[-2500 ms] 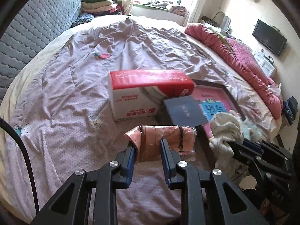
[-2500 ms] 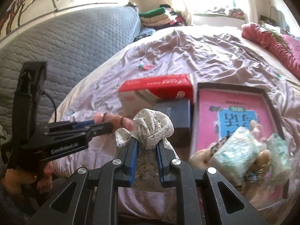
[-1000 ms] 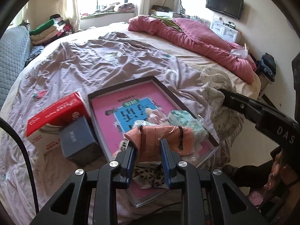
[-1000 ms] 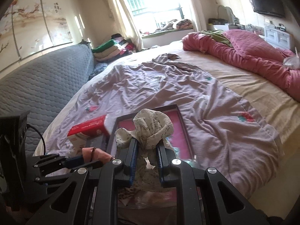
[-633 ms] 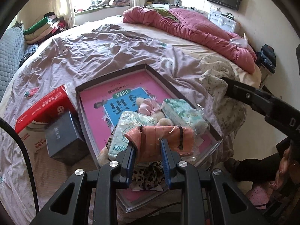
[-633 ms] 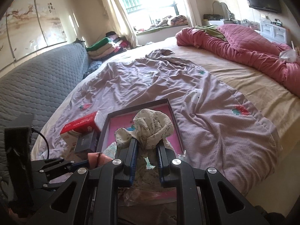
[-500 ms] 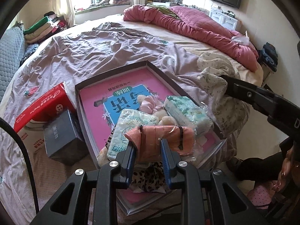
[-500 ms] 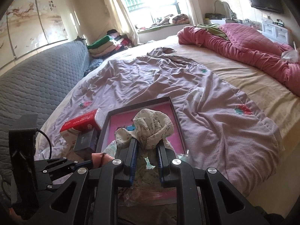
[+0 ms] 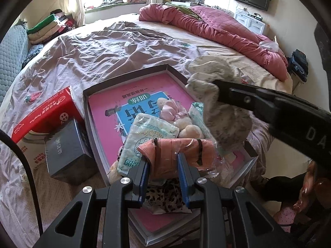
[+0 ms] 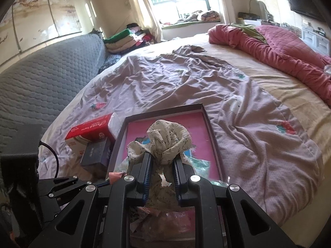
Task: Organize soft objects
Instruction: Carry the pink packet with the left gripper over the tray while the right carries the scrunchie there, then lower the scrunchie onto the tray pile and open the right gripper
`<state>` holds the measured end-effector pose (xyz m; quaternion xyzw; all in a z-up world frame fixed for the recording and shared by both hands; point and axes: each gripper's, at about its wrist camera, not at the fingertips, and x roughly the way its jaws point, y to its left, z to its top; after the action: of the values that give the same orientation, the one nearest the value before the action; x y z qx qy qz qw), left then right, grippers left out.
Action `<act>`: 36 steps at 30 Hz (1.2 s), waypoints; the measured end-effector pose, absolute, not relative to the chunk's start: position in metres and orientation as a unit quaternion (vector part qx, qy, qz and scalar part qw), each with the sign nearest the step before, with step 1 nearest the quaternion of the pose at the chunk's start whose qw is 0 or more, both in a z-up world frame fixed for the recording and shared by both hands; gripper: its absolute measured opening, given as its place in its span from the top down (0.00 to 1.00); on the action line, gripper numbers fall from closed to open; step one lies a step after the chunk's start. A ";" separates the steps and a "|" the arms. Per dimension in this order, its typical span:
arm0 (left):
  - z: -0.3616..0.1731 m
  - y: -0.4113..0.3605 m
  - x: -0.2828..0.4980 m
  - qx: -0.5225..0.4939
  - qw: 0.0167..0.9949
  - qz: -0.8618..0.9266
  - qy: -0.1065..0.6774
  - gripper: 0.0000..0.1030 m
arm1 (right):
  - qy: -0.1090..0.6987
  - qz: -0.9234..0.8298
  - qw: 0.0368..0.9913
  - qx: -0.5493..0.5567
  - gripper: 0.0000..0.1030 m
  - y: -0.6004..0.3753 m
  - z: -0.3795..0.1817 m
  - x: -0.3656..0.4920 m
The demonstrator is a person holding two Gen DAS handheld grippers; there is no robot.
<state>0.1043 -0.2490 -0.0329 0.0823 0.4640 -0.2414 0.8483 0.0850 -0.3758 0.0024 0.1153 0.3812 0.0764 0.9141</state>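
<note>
Now, nearest in the left wrist view: left gripper [image 9: 162, 166], narrowly parted, clamped on a salmon-pink packet in clear wrap [image 9: 175, 152], held low over the near end of the shallow box [image 9: 94, 111]. A moment ago that box sat farther up the frame; both loads have since been carried in over it.

Next, centre right: right gripper [image 10: 162, 166], pinched almost closed on a cream floral cloth [image 10: 165, 138], bunched above its fingers and hanging above the box's pink liner.

Inside the box: tissue packs [image 9: 149, 136], a pink bow [image 9: 172, 111], plush pieces, leopard-print fabric [image 9: 163, 194].

Left of the box: dark grey carton [image 9: 66, 148], red-and-white carton [image 9: 44, 113].

Beyond: mauve bedsheet [image 9: 115, 47], red quilt [image 9: 217, 26].

Judgement: both items appear ready for release into the box.
</note>
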 end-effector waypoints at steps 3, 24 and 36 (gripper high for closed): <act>-0.034 -0.249 0.107 0.078 0.847 -0.242 0.466 0.74 | 0.391 0.080 0.910 0.112 0.80 -0.373 -0.004 0.094; -0.037 -0.246 0.115 0.060 0.845 -0.246 0.470 0.73 | 0.441 0.094 0.888 0.093 0.68 -0.364 -0.045 0.141; -0.035 -0.244 0.114 0.047 0.845 -0.249 0.471 0.72 | 0.424 0.080 0.898 0.090 0.47 -0.371 -0.031 0.135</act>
<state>0.1143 -0.2436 -0.0353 0.0465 0.4705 -0.2492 0.8452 0.1349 -0.3706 -0.0314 0.0901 0.4240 0.0802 0.8976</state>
